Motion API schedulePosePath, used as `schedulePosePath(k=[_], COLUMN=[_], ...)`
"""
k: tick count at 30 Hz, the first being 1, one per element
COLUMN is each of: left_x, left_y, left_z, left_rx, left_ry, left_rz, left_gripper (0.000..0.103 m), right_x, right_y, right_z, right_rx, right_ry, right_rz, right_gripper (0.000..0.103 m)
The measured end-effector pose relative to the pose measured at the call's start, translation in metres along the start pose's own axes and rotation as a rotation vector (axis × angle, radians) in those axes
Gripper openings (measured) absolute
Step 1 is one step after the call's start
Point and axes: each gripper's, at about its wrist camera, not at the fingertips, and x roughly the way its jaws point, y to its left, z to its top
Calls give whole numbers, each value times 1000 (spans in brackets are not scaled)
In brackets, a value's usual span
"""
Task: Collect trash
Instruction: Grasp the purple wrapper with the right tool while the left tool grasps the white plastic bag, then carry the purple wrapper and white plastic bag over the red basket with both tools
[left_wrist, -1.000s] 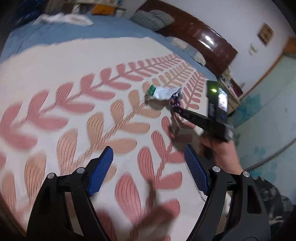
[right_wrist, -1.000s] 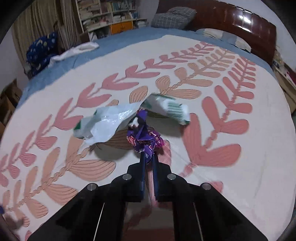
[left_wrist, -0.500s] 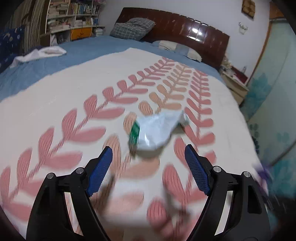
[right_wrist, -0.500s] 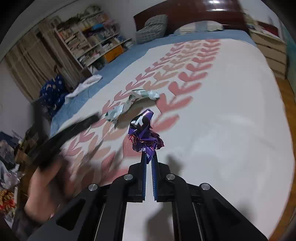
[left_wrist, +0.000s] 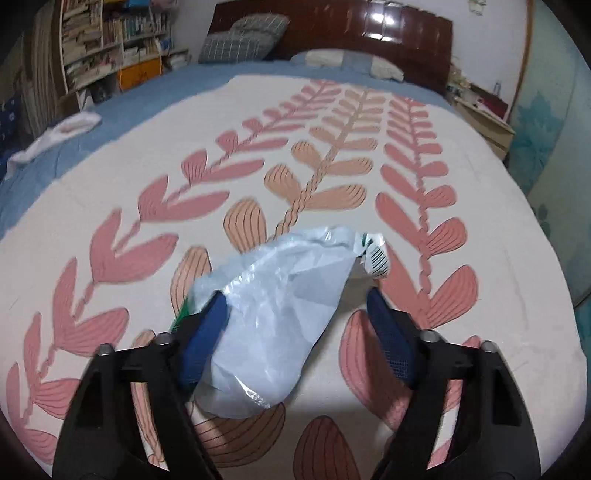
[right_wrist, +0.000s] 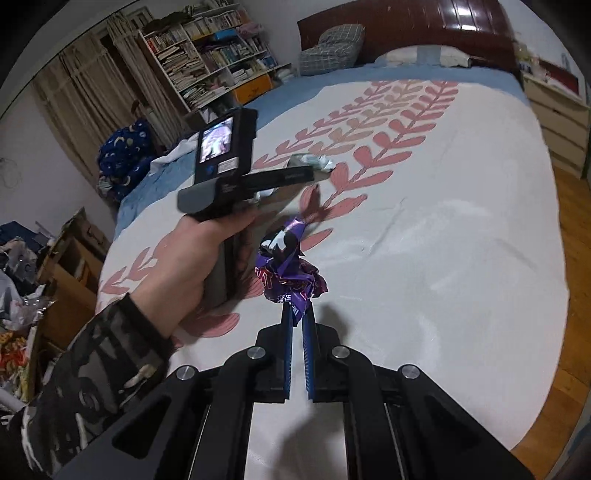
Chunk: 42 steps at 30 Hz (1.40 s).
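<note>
A crumpled white plastic wrapper (left_wrist: 280, 306) with a barcode end lies on the leaf-patterned bedspread (left_wrist: 110, 206). My left gripper (left_wrist: 295, 328) is open and straddles it, the left pad against its edge. The wrapper's far end also shows in the right wrist view (right_wrist: 314, 161), beyond the left hand-held unit (right_wrist: 236, 177). My right gripper (right_wrist: 297, 314) is shut on a crumpled purple wrapper (right_wrist: 288, 269) and holds it above the bed, near its right side.
A white cloth (left_wrist: 55, 136) lies on the blue sheet at the bed's left. The headboard and pillows (left_wrist: 243, 40) stand at the far end. Bookshelves (right_wrist: 207, 62), a wooden nightstand (right_wrist: 554, 110), clutter (right_wrist: 22, 280) and wood floor surround the bed.
My left gripper has swung round and moved forward until its open jaws sit around the white wrapper. My right gripper has pulled back toward the bed's edge with the purple wrapper.
</note>
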Motion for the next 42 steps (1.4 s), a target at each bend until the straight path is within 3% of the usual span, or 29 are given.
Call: schedulePosePath(k=[1,3,5,8,13,18,22,27,30,33,37,42], left_x=[2,1,0,-12,-51,-133,-208,-295,-335,-377,-414,-437], left_y=[3,10,12,4,-31,-77,-108,-167,-198,-242,-298,-378], left_z=[-3,-3,-6,-12,-13,-30,-73,-135,-164,-185,-203,-222], left_rx=[-21,-66,-94,-81,26,133,107,171,177,252,339,452], left_ry=[9,6,13,2,-23,-87,-94,-119,-112,-136,-161,-164], left_rz=[-11,-24,-46,-56,-26,-34,-98,-128,-168,-228,-305,-402], left_gripper=[30,13,7,6,5,5,5,5,5,5,5,5], right_x=[1,0,-5,-12,-28,-57,-101,-189,-258,-334,-413,-467], right_y=[1,1,3,1,-5,-10,-16,-24,-32,-52,-79,-107], right_z=[0,-2,-3,-4,-10,-24,-55,-109,-146,-186,-232,-285], right_rx=[1,1,-1,5,44,75,140,215,231,273,325,351], right_ry=[8,10,6,-6,-35,-87,-135,-250,-325,-397,-459,-465], right_rz=[2,13,16,16,1,-14,-25,-55,-119,-204,-312,-426], right_gripper=[7,7,7,7,7,7,7,7,7,7,7,7])
